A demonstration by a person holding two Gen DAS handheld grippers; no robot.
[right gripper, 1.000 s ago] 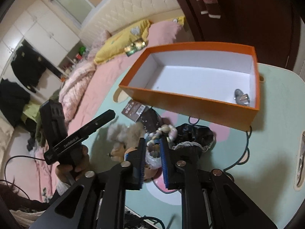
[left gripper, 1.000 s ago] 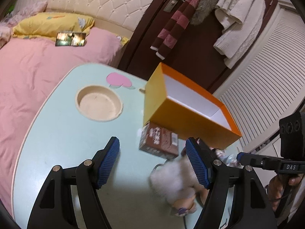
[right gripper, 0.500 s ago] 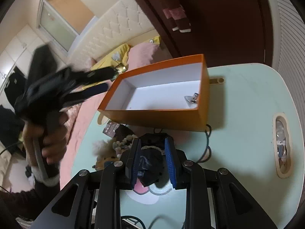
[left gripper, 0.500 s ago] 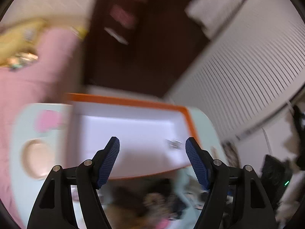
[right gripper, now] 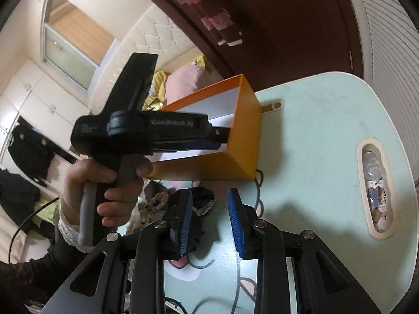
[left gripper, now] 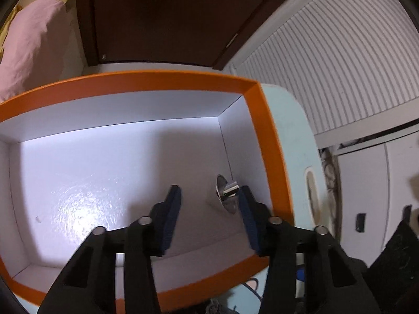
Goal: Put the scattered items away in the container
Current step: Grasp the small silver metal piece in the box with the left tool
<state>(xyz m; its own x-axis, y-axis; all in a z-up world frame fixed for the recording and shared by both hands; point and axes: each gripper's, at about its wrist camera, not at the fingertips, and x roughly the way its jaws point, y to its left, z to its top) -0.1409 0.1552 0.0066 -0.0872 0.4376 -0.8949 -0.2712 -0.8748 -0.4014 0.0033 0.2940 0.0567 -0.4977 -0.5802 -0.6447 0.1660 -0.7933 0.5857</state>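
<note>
Left gripper (left gripper: 208, 200) over orange box (left gripper: 264, 120), jaws apart, empty; metal clip (left gripper: 227, 191) at 1 o'clock. Right gripper (right gripper: 209, 206) jaws apart, empty, above table (right gripper: 314, 136).

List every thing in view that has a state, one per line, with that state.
Left gripper: open, empty, fingers inside the box.
Right gripper: open, empty, above the table.
Orange box: lid off, holds only a metal clip.
Metal clip: lying on the box floor by the right wall.
Black cloth: crumpled on the table, outside the box.
Bead bracelet: on the table, outside the box.
Door: closed.
</note>
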